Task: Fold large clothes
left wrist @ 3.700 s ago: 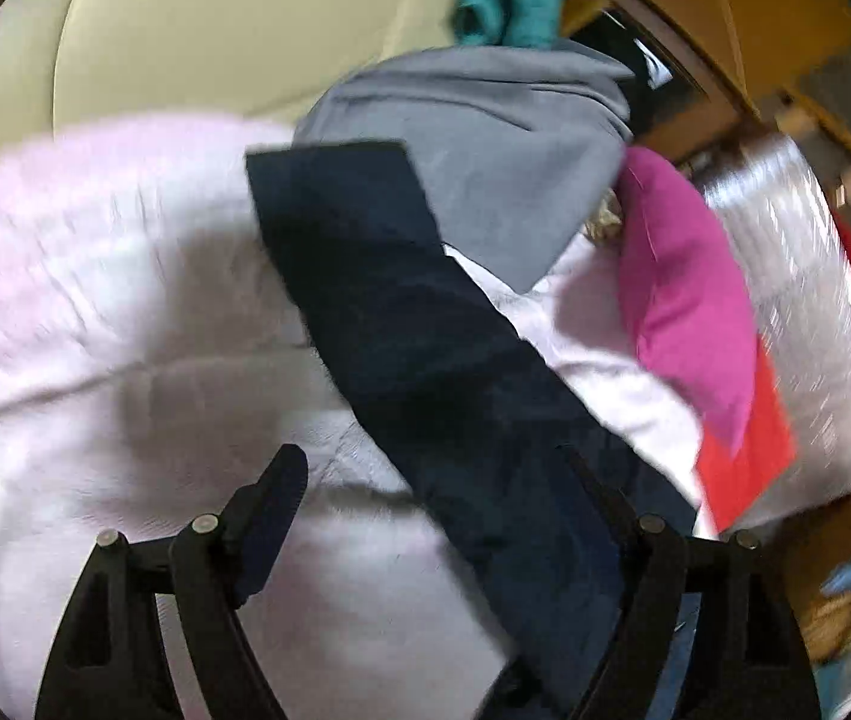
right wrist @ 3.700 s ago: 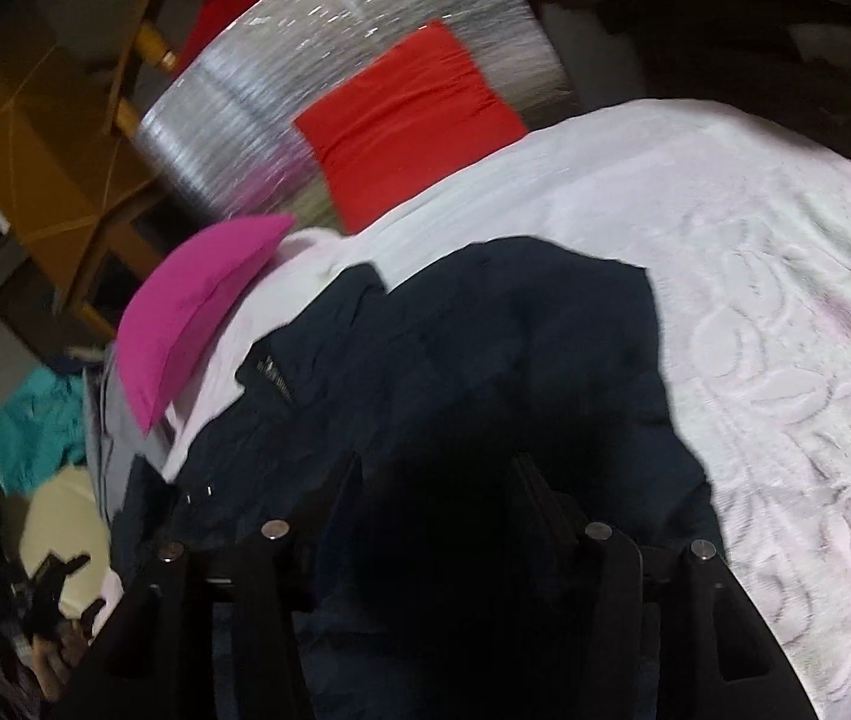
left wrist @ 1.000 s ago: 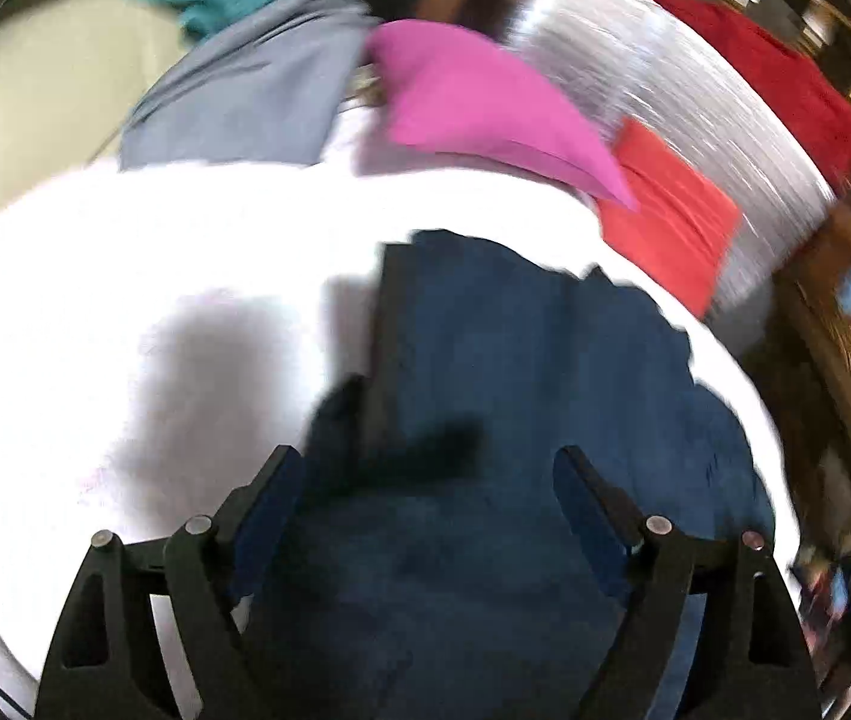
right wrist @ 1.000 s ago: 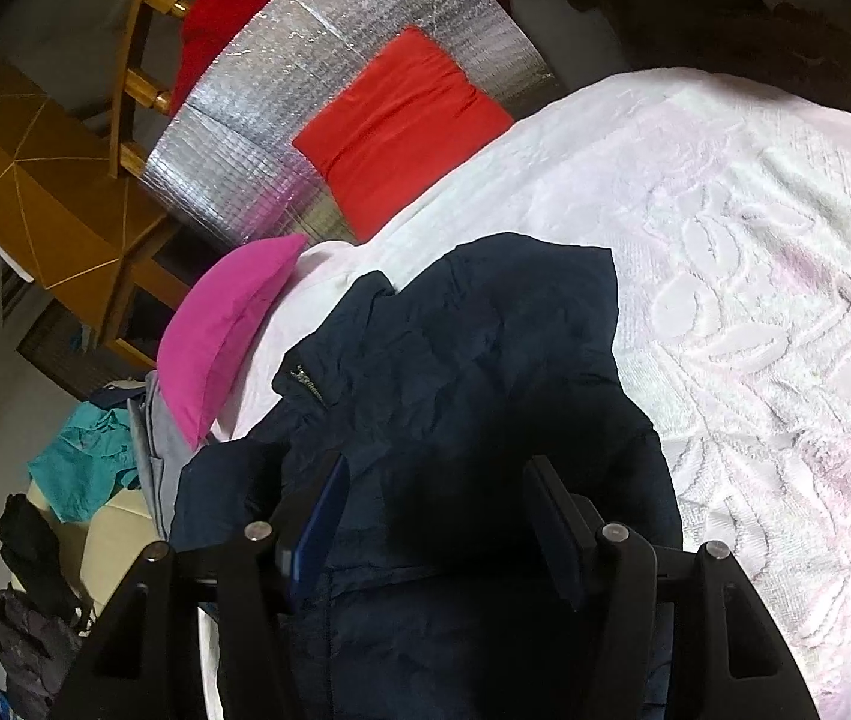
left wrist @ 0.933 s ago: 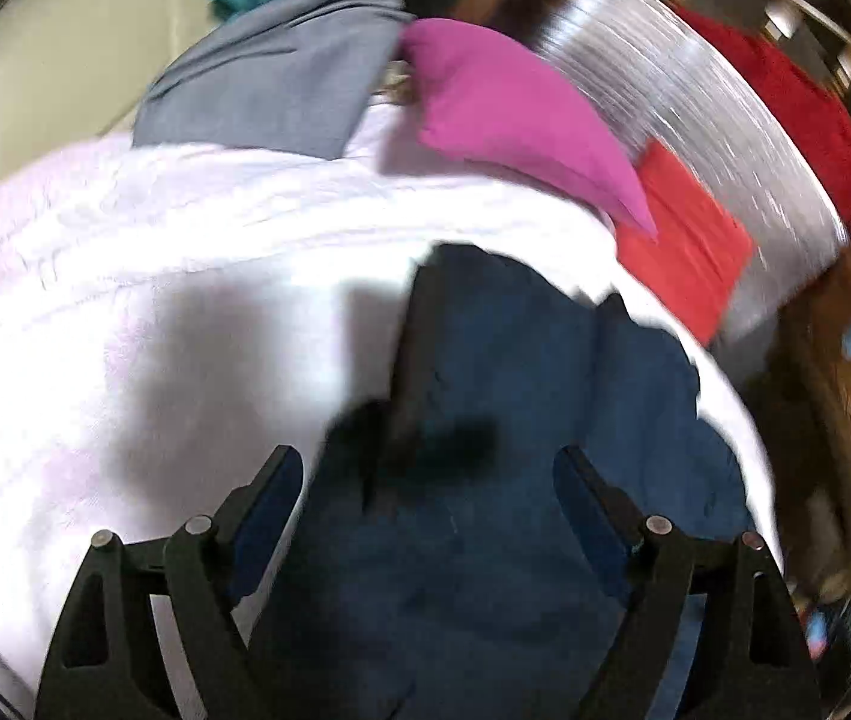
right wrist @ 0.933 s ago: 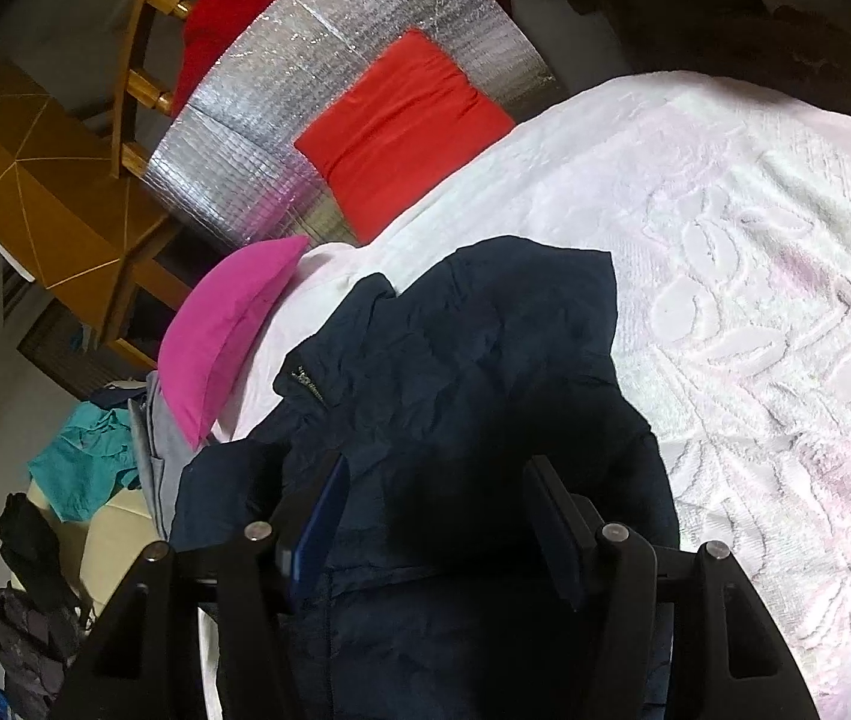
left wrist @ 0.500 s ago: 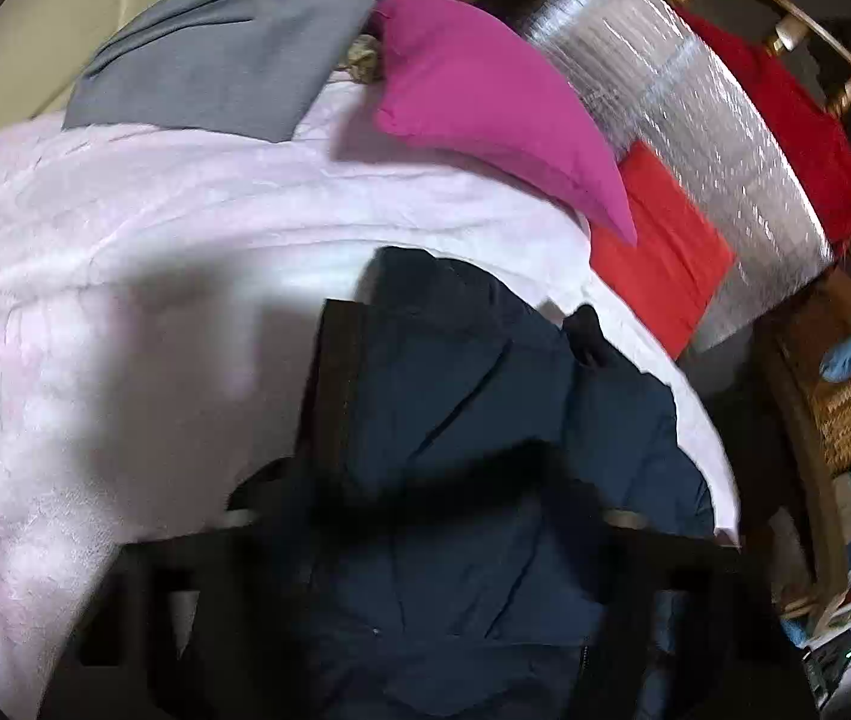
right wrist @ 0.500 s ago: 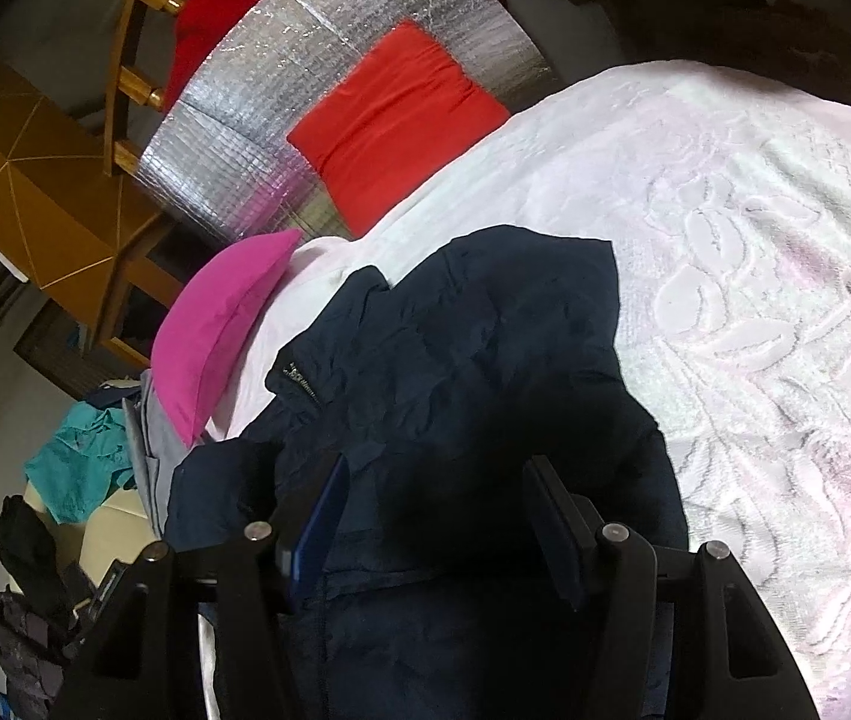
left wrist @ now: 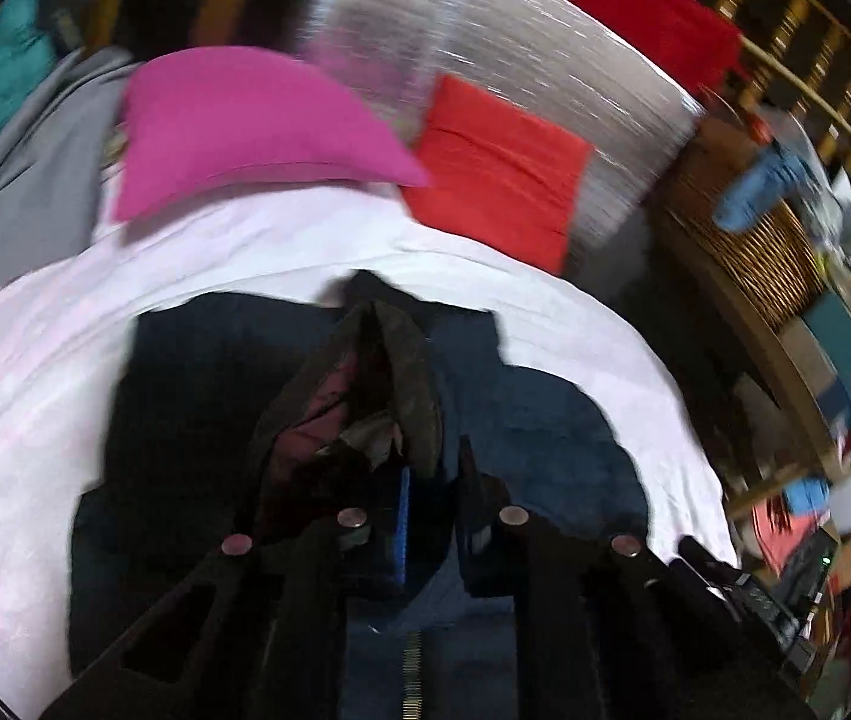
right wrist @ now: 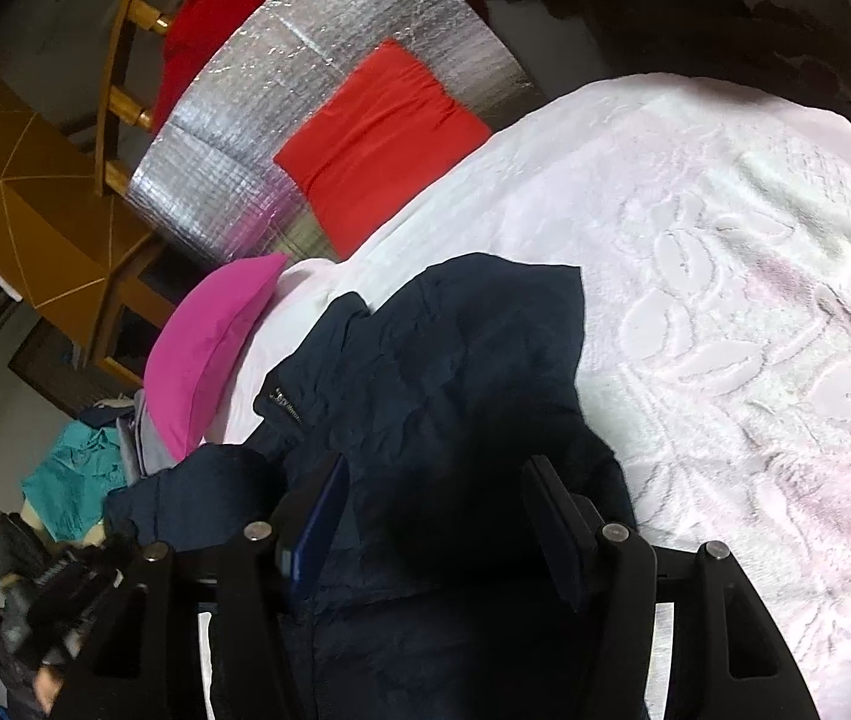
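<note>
We have one navy jacket (right wrist: 455,372) spread on the bed (right wrist: 755,300), roughly mid-blanket, so there is flat room around it for folding. The left hand-held gripper (left wrist: 431,516) has its jaws drawn nearly together on a raised fold of the jacket near the collar, where a dark red lining shows; we judge this lifts the edge to turn it over. The right hand-held gripper (right wrist: 443,516) hovers over the jacket body with jaws wide apart, holding nothing.

Count: one jacket in work. At the bed head: one pink pillow (right wrist: 209,354), one red cushion (right wrist: 377,144) leaning on one silver foil panel (right wrist: 281,90). One grey garment (left wrist: 23,180) and one teal garment (right wrist: 77,474) lie beside.
</note>
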Tool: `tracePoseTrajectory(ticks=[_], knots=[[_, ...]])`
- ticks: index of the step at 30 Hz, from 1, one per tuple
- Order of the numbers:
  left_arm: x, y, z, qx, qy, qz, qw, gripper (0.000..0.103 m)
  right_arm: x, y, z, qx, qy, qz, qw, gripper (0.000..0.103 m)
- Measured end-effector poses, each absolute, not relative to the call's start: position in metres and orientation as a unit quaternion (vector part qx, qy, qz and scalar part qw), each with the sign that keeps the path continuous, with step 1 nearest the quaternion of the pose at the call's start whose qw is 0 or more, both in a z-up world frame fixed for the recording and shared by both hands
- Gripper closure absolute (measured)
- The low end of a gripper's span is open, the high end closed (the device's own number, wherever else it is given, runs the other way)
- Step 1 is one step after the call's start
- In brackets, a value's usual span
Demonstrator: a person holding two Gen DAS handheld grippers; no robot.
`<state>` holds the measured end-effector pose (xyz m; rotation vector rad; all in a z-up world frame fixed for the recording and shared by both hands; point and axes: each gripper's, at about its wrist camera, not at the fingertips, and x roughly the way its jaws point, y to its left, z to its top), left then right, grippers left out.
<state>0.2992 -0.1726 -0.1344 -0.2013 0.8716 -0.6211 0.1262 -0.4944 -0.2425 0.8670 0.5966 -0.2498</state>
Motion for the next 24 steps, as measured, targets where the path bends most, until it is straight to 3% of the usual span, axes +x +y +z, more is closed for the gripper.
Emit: tracePoseTrajectory(ticks=[24], knots=[[0.267,-0.348,-0.162,0.004,0.474,-0.361,0.803,0.09,0.06,-0.562,-0.243,0.504,0.227,-0.189,0.812,0.036]])
